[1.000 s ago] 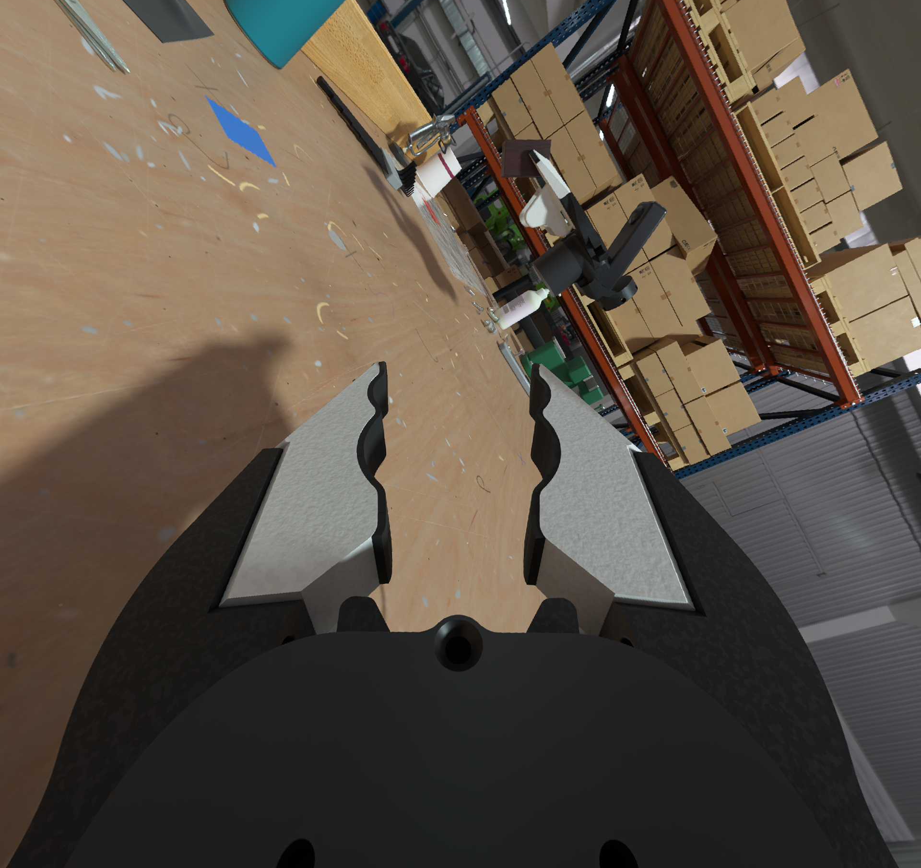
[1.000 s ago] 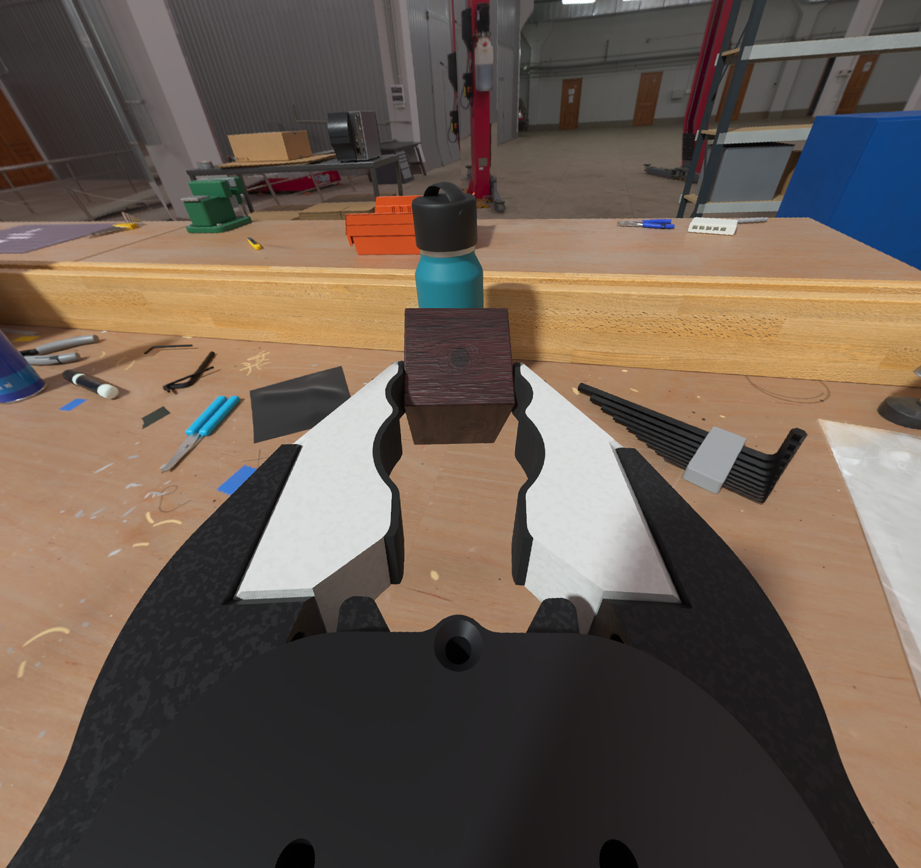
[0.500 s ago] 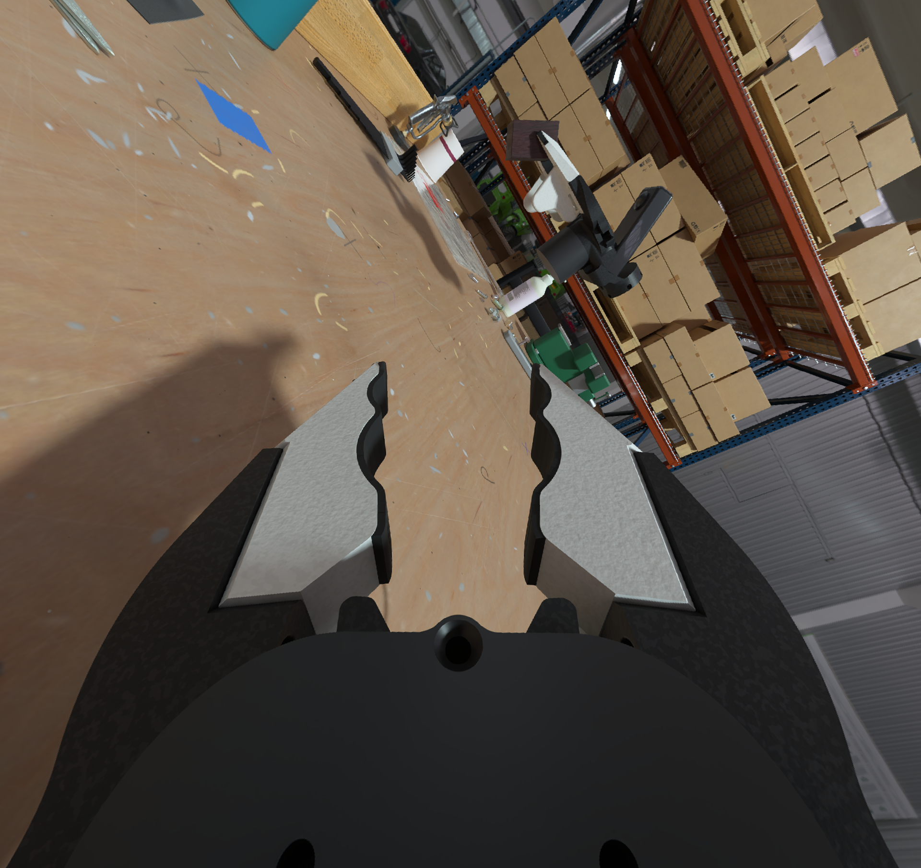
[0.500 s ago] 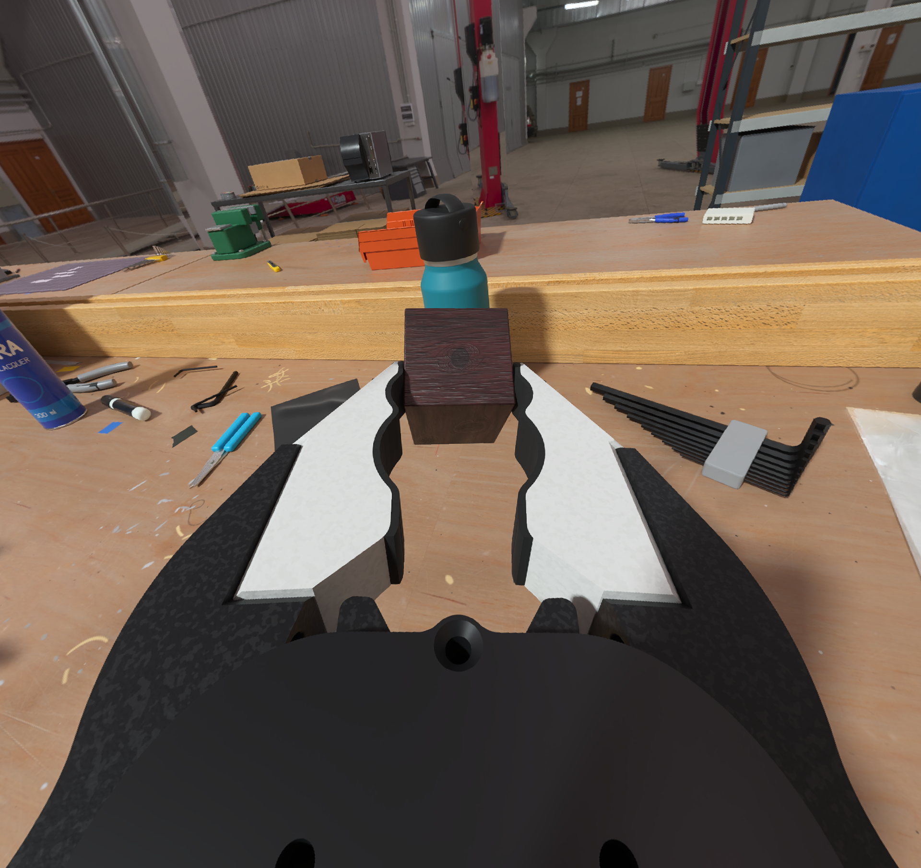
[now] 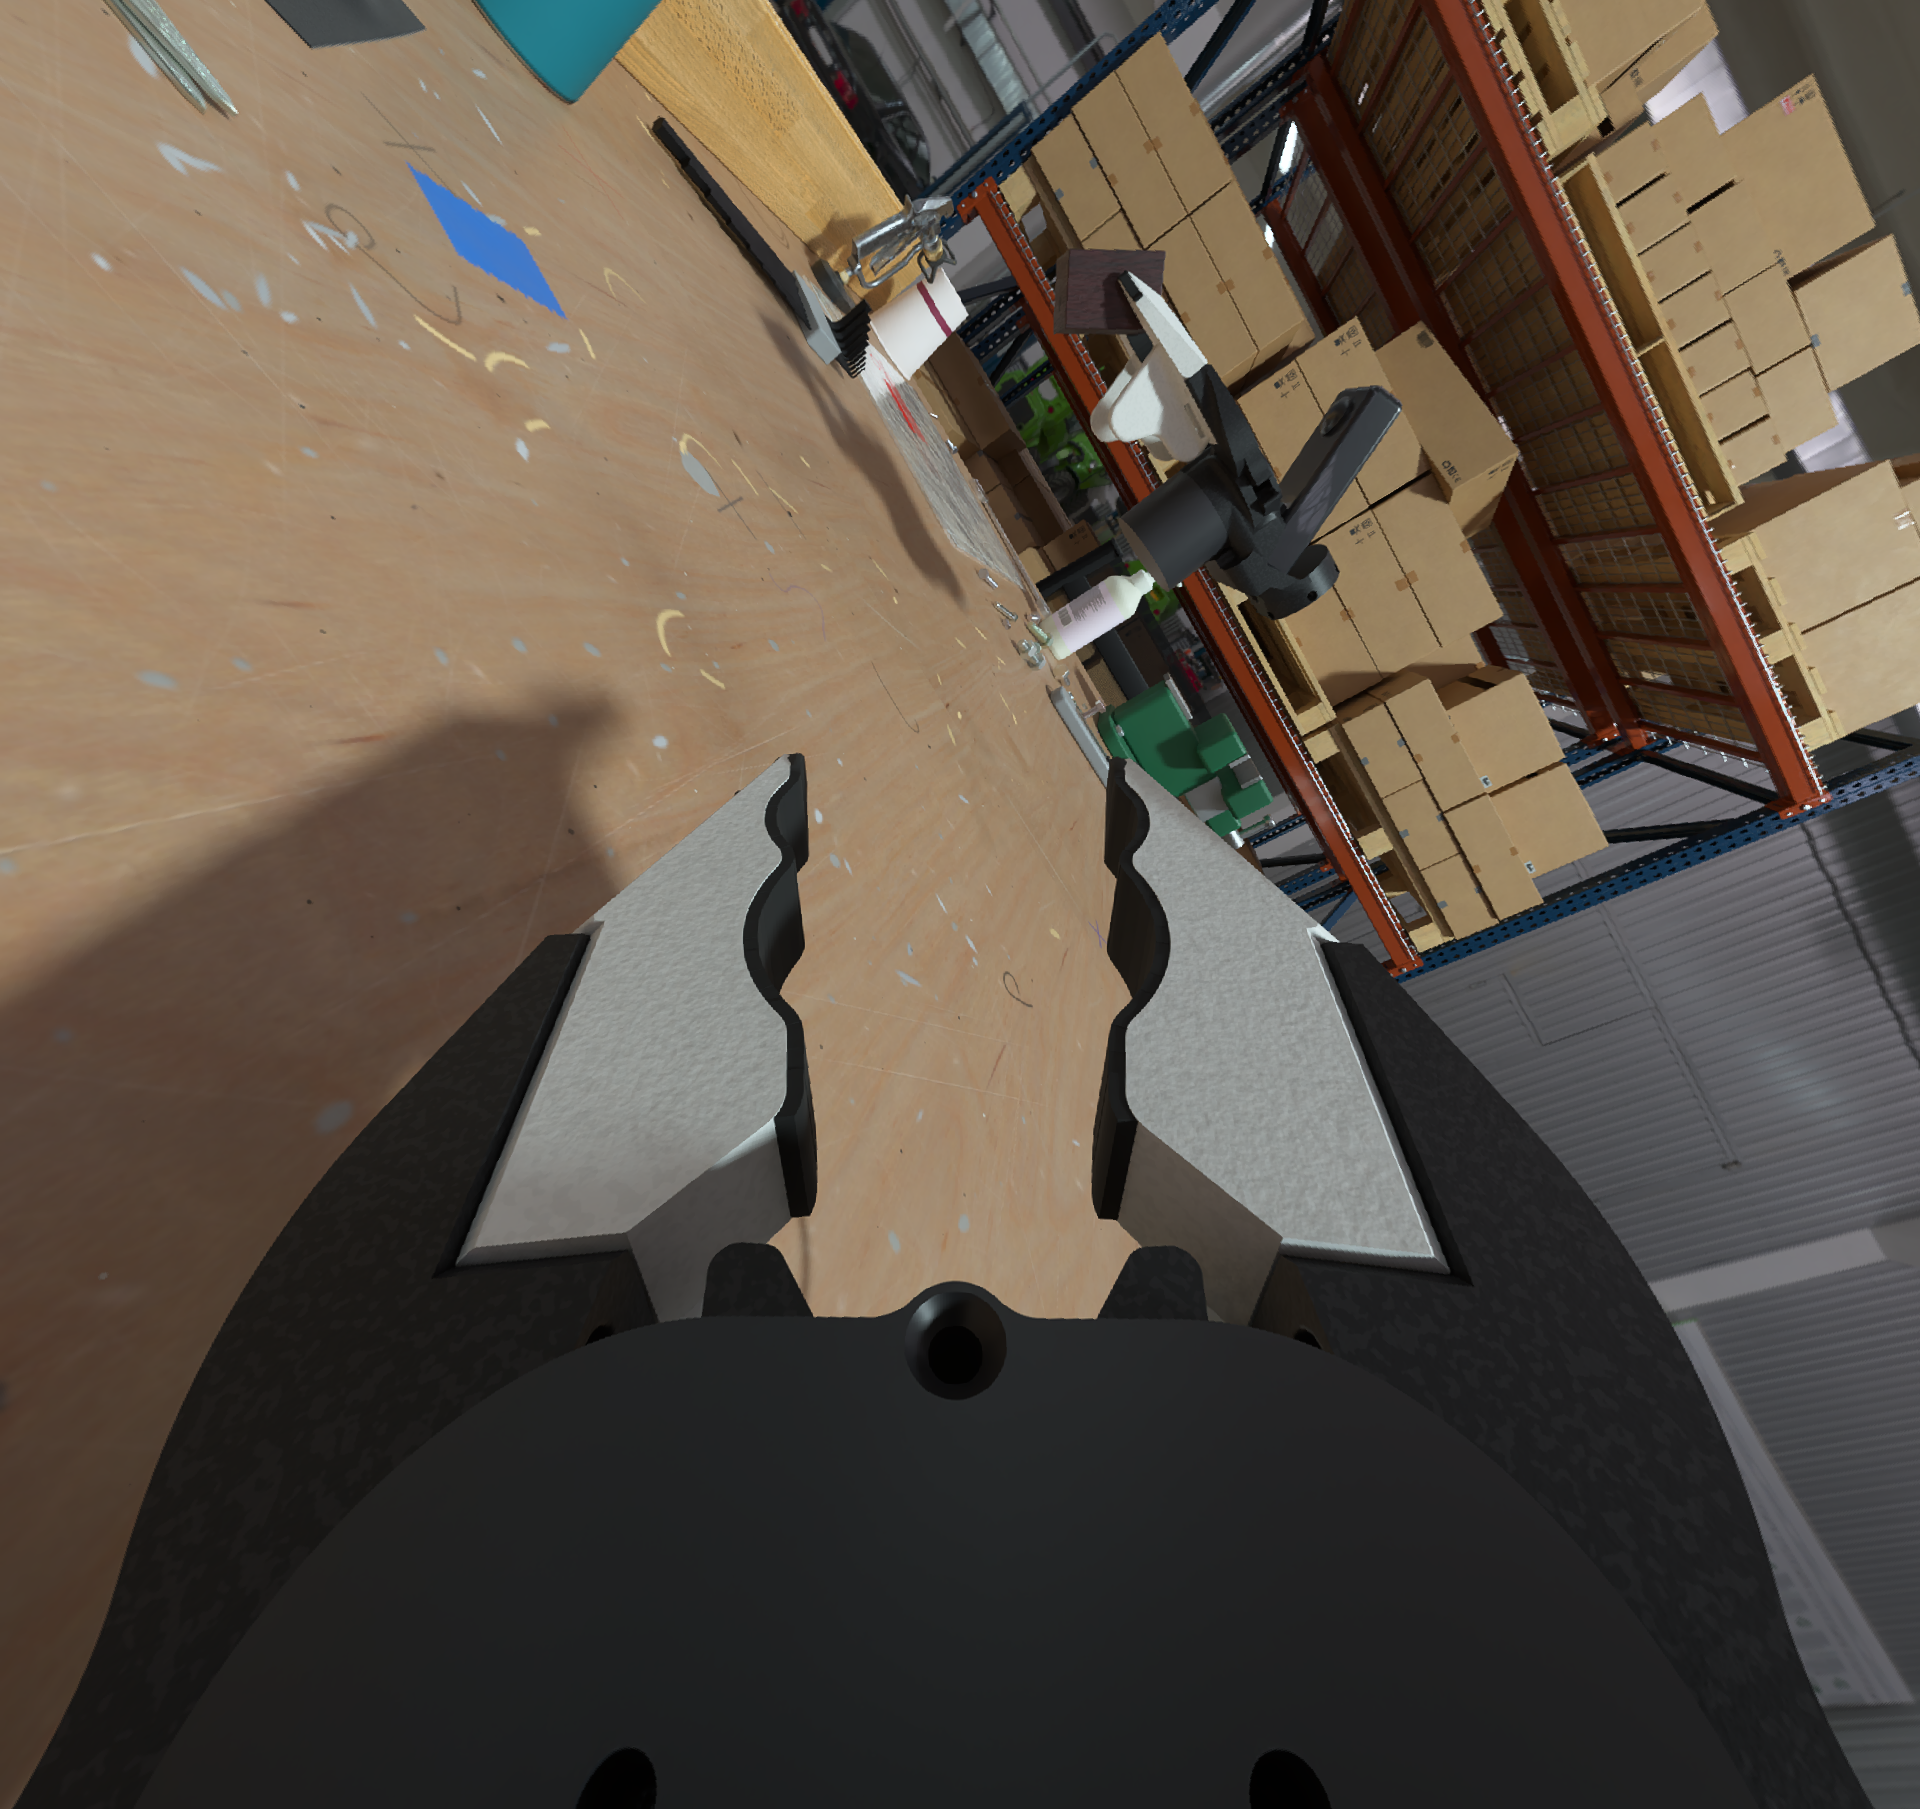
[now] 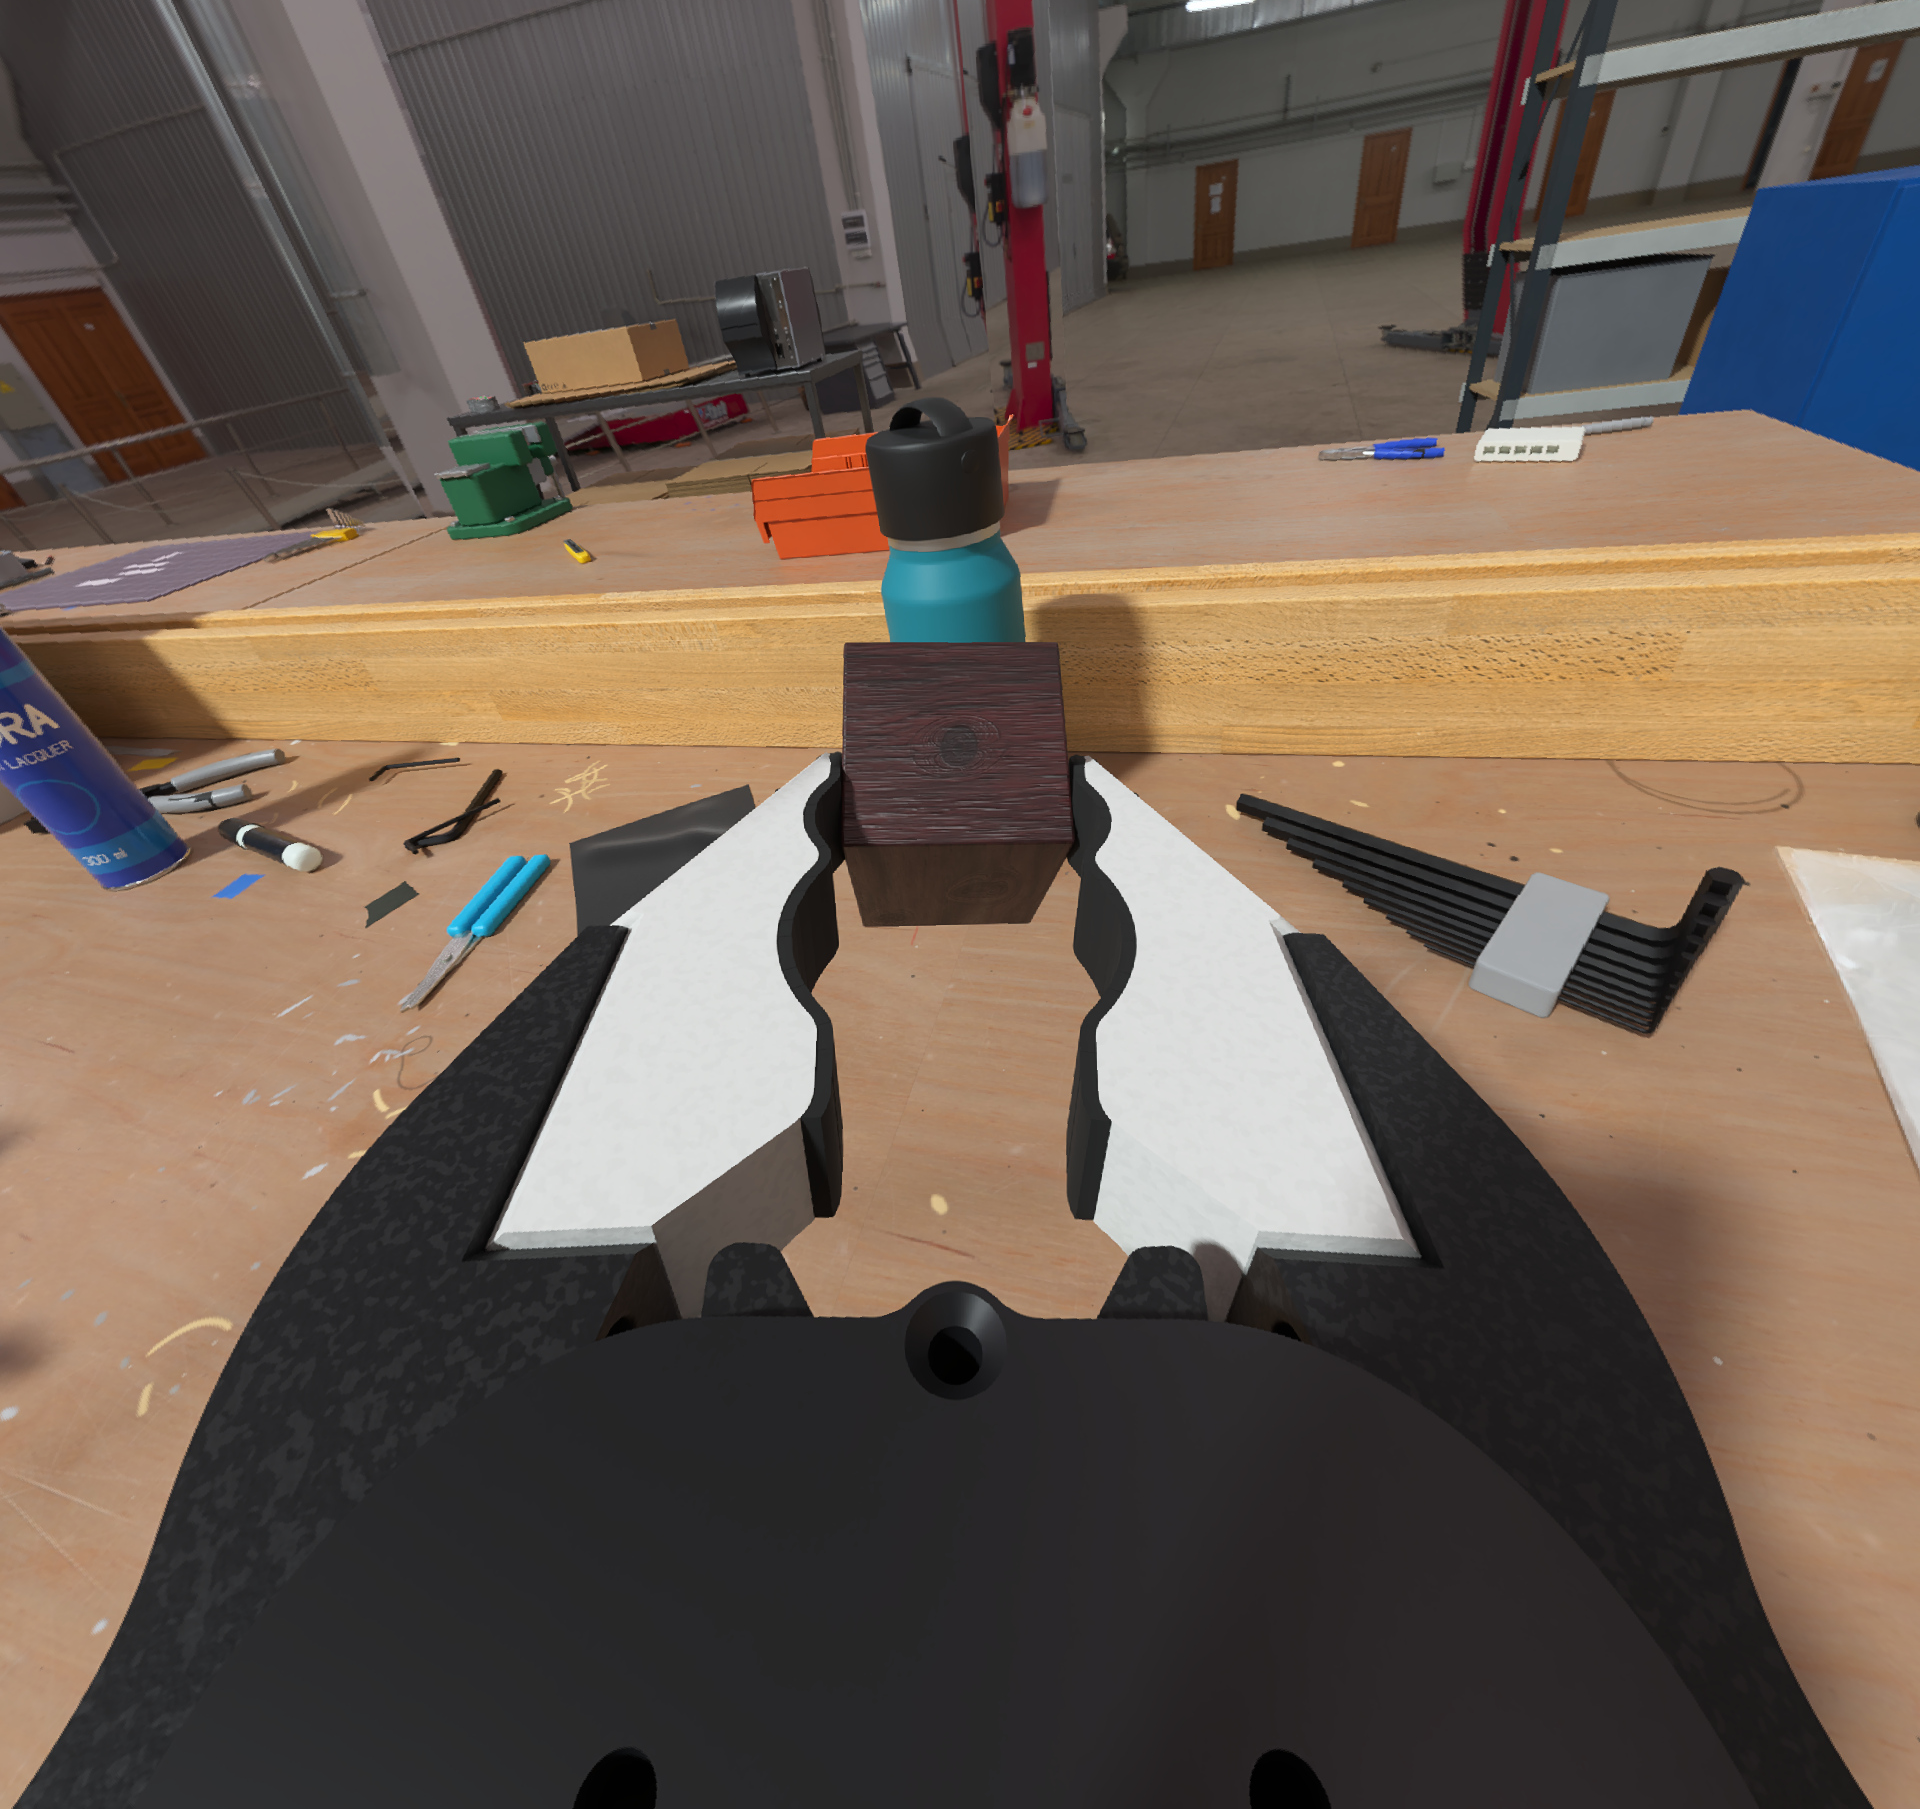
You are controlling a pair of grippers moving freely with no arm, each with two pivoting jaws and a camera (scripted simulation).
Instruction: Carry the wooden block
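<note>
The right gripper (image 6: 954, 772) is clenched on the block (image 6: 954, 772). The dark wooden cube sits at the very tips of the fingers (image 6: 707, 980), one pad pressed flat against each side face. Most of the block projects forward past the tips; the scalloped channel behind it, toward the gripper body, is empty. The block is clear of the bench (image 6: 1558, 1188), held upright with its top face level.

Seen from the left wrist view, the same gripper (image 5: 1117, 305) hangs in the air above the bench (image 5: 312, 512), with the block (image 5: 1101, 289) at its tip.

Behind the block stands a teal bottle (image 6: 951, 544) with a black cap, close against a raised wooden ledge (image 6: 416, 668). A hex key set (image 6: 1507, 928) lies on the bench to the right of the fingers. Scissors (image 6: 478, 918) with blue handles and a dark sheet (image 6: 644, 845) lie to the left; a blue can (image 6: 73, 783) stands farther left.

The left gripper (image 5: 954, 793) is released: its fingers (image 5: 665, 1032) stand apart with nothing between them, above bare bench, well apart from the block.
</note>
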